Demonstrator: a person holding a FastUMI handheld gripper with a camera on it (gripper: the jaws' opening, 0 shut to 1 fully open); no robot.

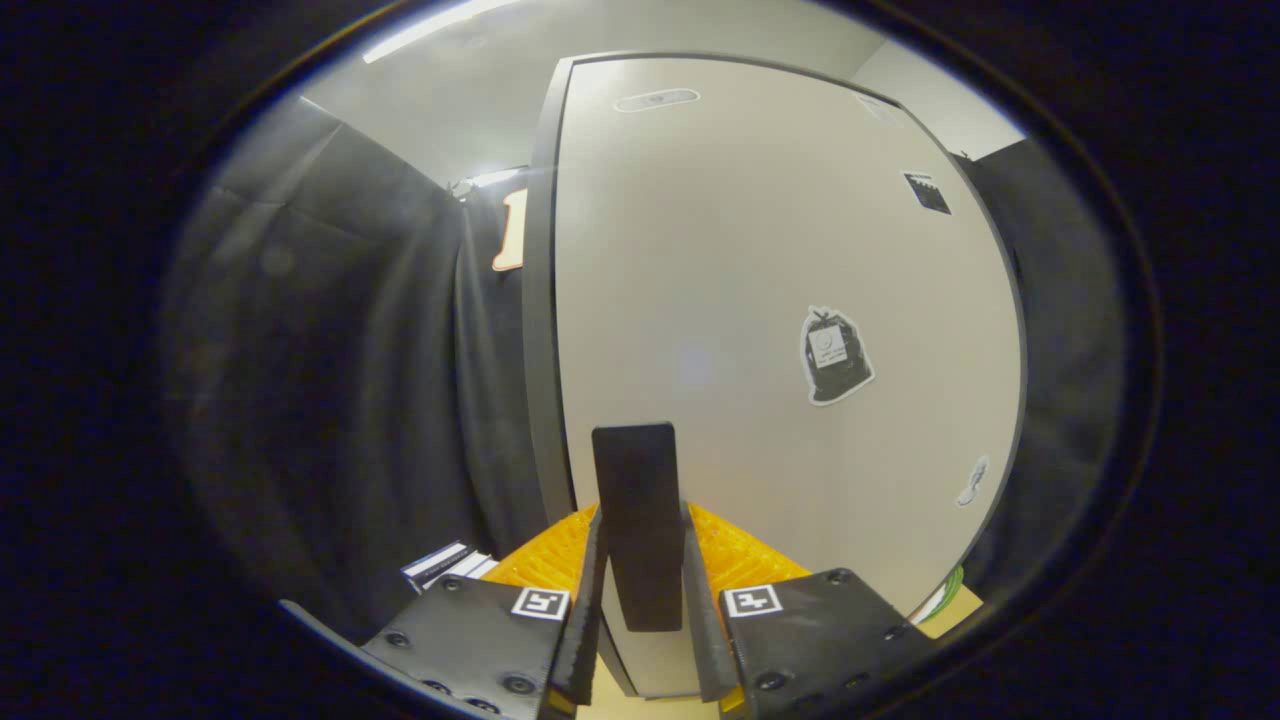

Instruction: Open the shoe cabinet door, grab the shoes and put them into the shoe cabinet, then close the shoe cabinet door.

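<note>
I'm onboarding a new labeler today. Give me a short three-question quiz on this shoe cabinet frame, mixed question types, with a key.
1. True or false: the gripper has both fingers pressed on the dark handle of the cabinet door.
2. Multiple choice: what is stuck on the door, beyond the fingers? A) a bag-shaped sticker B) a mirror C) a coat hook
3. Fill in: the handle lies ____ the two fingers.

Key: 1 true; 2 A; 3 between
</note>
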